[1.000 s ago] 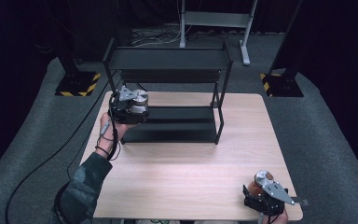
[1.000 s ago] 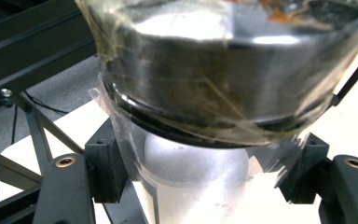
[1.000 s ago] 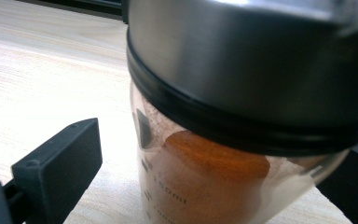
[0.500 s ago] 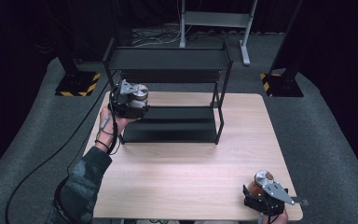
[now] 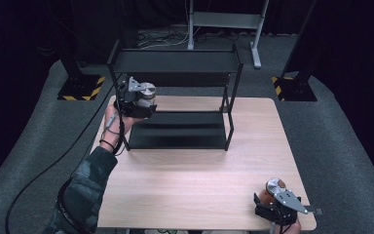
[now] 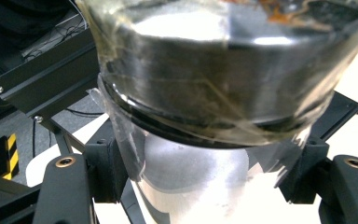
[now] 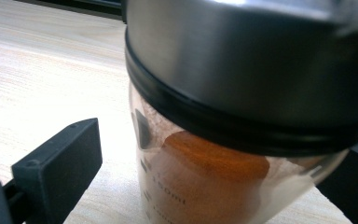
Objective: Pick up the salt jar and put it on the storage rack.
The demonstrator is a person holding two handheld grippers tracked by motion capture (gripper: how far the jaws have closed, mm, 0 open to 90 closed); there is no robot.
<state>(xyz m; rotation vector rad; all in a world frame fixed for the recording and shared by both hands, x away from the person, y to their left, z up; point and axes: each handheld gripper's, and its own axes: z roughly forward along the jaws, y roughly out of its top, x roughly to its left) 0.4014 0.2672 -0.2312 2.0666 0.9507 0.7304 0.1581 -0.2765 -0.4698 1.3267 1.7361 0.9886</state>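
My left gripper (image 5: 136, 101) is shut on a glass jar with a silver lid (image 5: 147, 90) and holds it in the air at the left end of the black shelf rack (image 5: 175, 61), about level with the gap between its two tiers. In the left gripper view the jar (image 6: 214, 70) sits close up, with both jaws pressed on its glass body. My right gripper (image 5: 274, 204) rests near the table's front right corner around a silver-lidded jar of orange powder (image 5: 273, 187). In the right gripper view a gap lies between the left fingertip (image 7: 56, 158) and that jar (image 7: 242, 93).
The rack stands at the back of the wooden table (image 5: 195, 175), with its lower tier (image 5: 177, 131) bare. Stands with yellow-black striped bases (image 5: 80, 90) sit on the floor on both sides. A cable (image 5: 44, 170) trails from my left gripper.
My left hand has risen with the silver-lidded jar and come slightly closer to the rack. The right gripper and its jar have stayed put.
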